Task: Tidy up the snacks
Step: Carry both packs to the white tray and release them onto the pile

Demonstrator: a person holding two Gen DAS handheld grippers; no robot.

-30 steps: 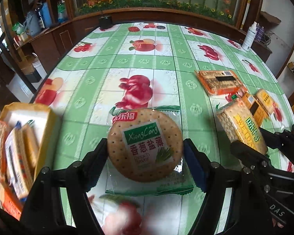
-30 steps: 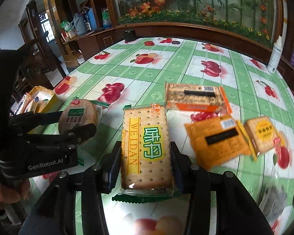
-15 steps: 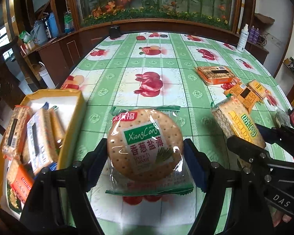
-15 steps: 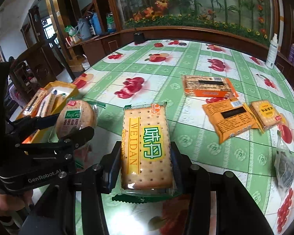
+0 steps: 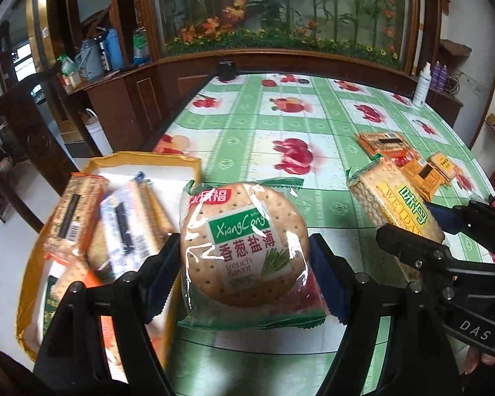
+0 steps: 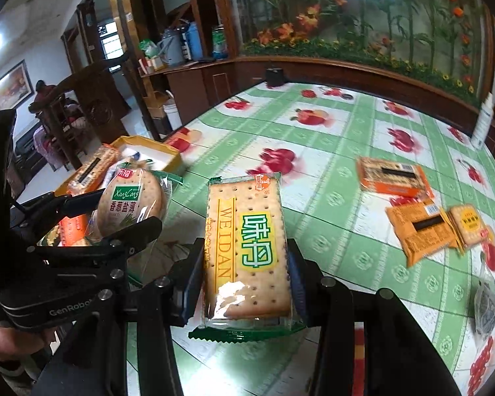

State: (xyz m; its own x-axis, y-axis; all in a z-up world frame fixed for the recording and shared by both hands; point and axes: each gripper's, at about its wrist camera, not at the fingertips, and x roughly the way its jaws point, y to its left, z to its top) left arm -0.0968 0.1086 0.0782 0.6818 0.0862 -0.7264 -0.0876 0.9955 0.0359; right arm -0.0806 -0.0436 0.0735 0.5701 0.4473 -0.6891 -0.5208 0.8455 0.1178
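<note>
Over the green fruit-print tabletop we carry two packs toward the yellow box of snacks at its left edge. Our left tool clamps the round scallion cracker pack by its sides; our right tool pinches the rectangular Weidan cracker pack across its width. Both look light, slick-wrapped and brittle, so we'd squeeze edges gently.

Glossy plastic wraps the round cracker pack; the tablecloth shines smooth.
</note>
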